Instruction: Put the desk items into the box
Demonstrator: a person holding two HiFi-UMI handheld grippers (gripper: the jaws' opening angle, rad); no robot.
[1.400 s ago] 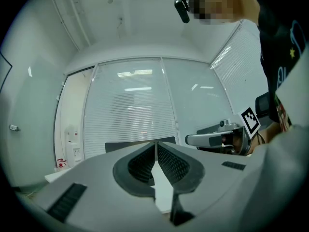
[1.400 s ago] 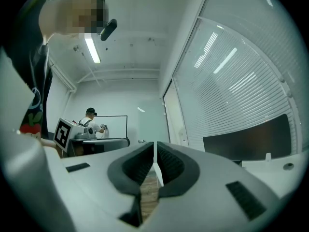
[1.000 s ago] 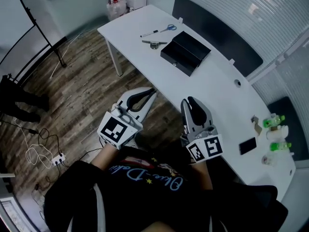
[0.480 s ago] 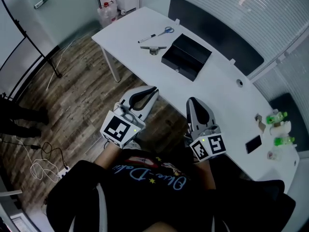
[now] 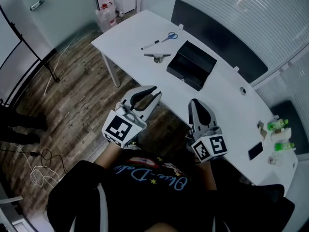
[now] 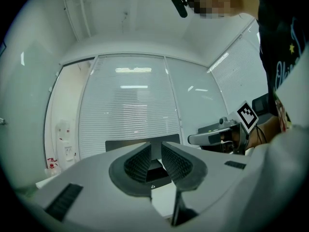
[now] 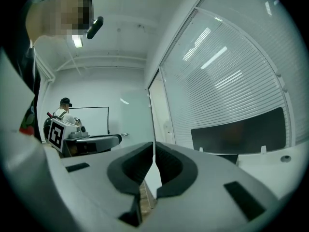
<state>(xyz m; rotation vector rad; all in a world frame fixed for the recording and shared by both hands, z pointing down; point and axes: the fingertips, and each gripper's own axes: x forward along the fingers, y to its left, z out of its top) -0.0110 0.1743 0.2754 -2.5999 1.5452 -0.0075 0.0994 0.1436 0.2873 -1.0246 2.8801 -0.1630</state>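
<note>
A black box [image 5: 191, 64] sits on the white desk [image 5: 227, 105], lid open. Left of it lie blue-handled scissors [image 5: 169, 36], a marker pen [image 5: 150, 44] and a small metal-and-black desk tool [image 5: 157, 56]. Both grippers are held level in front of the desk's near edge, well short of these items. My left gripper [image 5: 146, 95] [image 6: 155, 147] is open; its jaws have just been opening and nothing is between them. My right gripper [image 5: 196, 104] [image 7: 154, 146] is shut, its tips meeting on nothing, after just closing.
At the desk's right end are a dark phone [image 5: 255, 150] and green-capped bottles [image 5: 277, 124]. A black panel [image 5: 217, 33] stands behind the desk. Wooden floor [image 5: 77, 95] lies to the left, with water jugs [image 5: 105, 14] and a stand leg [image 5: 46, 64].
Both grippers have shifted forward towards the desk edge. The left jaws, closed before, now stand apart. The right jaws, apart a second ago, have come together.
</note>
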